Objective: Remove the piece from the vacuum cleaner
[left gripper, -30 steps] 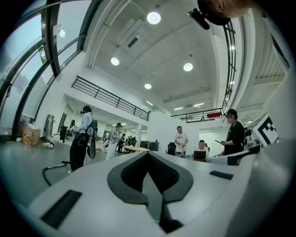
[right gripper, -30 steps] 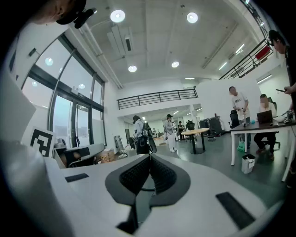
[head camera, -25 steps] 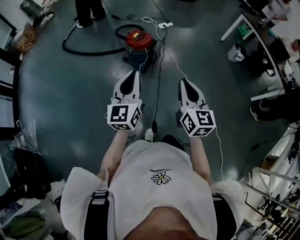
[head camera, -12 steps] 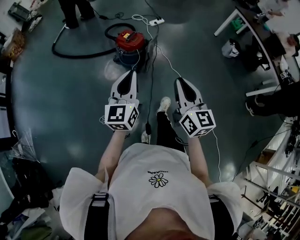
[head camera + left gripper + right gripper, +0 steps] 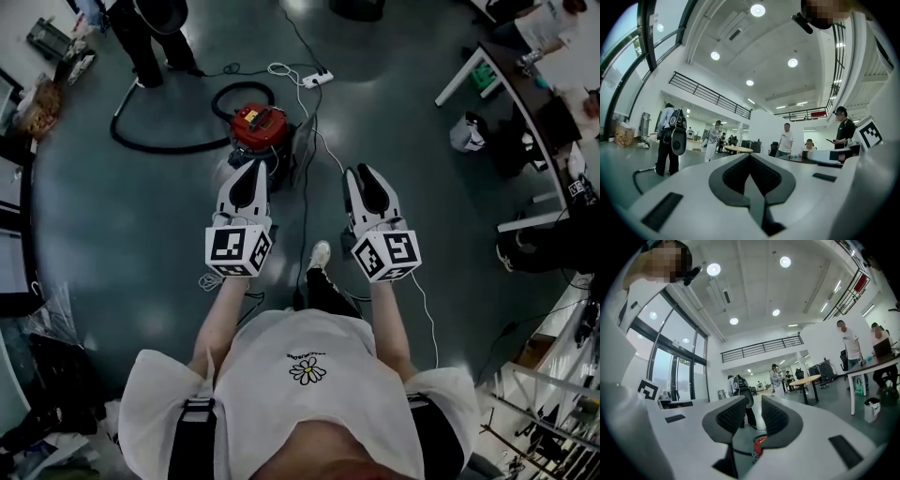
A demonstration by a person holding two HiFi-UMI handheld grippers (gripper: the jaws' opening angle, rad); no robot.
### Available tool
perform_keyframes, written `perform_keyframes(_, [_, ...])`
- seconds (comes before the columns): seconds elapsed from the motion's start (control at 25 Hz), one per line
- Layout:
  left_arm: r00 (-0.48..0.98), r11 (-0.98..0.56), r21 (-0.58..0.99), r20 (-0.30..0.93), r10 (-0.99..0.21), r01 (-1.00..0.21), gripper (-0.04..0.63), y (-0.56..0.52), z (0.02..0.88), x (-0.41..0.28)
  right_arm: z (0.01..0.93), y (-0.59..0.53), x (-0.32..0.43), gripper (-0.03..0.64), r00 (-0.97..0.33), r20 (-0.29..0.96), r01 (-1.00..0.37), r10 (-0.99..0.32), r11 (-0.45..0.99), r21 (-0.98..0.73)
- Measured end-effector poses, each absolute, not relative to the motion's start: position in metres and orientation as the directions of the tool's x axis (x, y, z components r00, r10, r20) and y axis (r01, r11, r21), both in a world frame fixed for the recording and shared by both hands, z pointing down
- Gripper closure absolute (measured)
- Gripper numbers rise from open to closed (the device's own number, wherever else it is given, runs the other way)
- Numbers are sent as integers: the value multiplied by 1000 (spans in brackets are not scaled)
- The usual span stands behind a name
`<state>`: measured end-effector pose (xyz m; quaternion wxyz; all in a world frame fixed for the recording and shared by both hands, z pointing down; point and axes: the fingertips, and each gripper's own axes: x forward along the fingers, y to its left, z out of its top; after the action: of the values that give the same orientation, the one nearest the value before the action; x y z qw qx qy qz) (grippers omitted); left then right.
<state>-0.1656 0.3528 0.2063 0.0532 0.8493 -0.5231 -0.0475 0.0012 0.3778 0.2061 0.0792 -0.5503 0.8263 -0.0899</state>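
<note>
**A:** Vacuum cleaner (image 5: 258,127): red top, dark tub. It stands on the floor (image 5: 141,244) at 12 o'clock from the person, just past both tool tips in the head view. A black hose (image 5: 150,145) loops off toward 10 o'clock. A white cable (image 5: 320,137) runs by at 1 o'clock to a power strip (image 5: 317,77).

**B:** Tools?

**A:** Left tool (image 5: 251,171) is clenched, jaws together on nothing. Right tool (image 5: 362,176) has its jaws opening, with a gap between the pads and nothing in it. The red top shows well beyond, through the gap.

**B:** Step?

**A:** Approach, I judge. Neither tool touches the machine, and nothing looks removed yet.

**B:** Next?

**A:** Probably close in and lower both tools; the left one must open first. I cannot tell from here which piece comes off. The hose seems likeliest.
</note>
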Motion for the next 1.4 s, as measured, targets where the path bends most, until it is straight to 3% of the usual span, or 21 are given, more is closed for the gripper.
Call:
perform_keyframes(0.48, [455, -454, 34, 15, -890, -890, 591, 211, 189, -62, 225, 229, 116, 529, -373, -23, -868, -927, 358, -343])
perform_keyframes(0.72, [429, -428, 25, 44, -902, -903, 591, 173, 192, -55, 222, 193, 123, 529, -402, -27, -855, -915, 386, -345])
perform_keyframes(1.08, [462, -462, 49, -13, -887, -886, 591, 110, 193, -37, 220, 133, 129, 529, -388, -13, -868, -922, 370, -332])
perform_keyframes(1.4, [424, -425, 66, -35, -905, -903, 591, 16, 191, -57, 206, 34, 102, 529, -507, -21, -795, -862, 477, -376])
